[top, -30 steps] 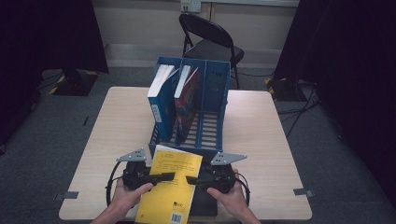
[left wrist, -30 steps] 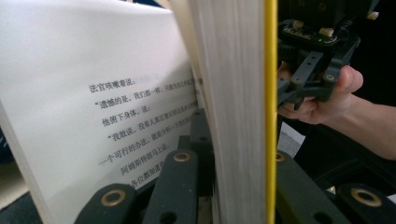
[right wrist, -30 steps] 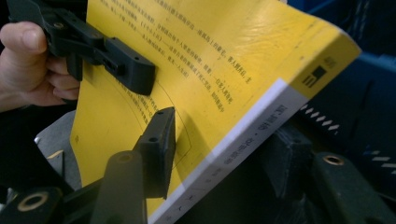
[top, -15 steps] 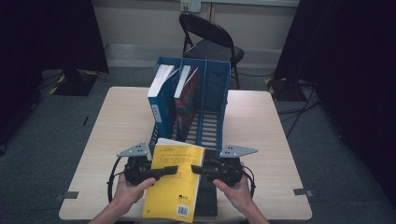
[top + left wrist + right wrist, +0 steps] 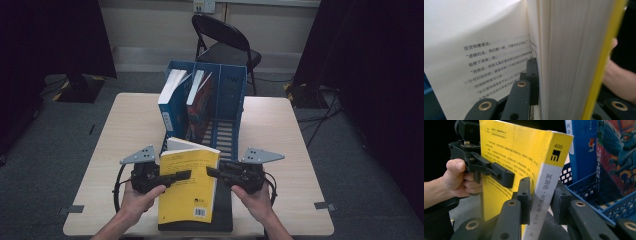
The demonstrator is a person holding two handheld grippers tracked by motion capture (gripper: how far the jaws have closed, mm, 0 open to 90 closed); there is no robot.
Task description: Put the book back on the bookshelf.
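On the left of the high view, the left gripper (image 5: 175, 176), a black two-jaw tool topped by a grey three-cornered plate, comes in from the person's left hand (image 5: 137, 197). Its jaws are clamped on the fore-edge side of the thick yellow paperback book (image 5: 189, 187). In the left gripper view one black jaw lies inside against a printed white page (image 5: 476, 57) while the block of pages and the yellow cover stand just to its right, so the grip takes in most of the book's thickness.

The yellow paperback book is held tilted over the near middle of the pale wooden table (image 5: 125, 130), its top edge up toward the blue plastic slotted book rack (image 5: 227, 110) and its barcode end low. Beneath its lower end lies a flat black book or board (image 5: 222, 210) at the table's near edge. In the rack, a blue-covered book (image 5: 170, 107) and a red-and-blue illustrated book (image 5: 200, 105) stand leaning in the left slots.

On the right, the right gripper (image 5: 214, 173), held in the right hand (image 5: 255, 200), meets the book at its spine. Its jaws have just been closing, with the white spine (image 5: 542, 192) between them. In the right gripper view the left pad lies on the yellow cover and the right pad sits at the spine's other edge, so it grips the book.

Behind the table stands a black folding chair (image 5: 225, 45).
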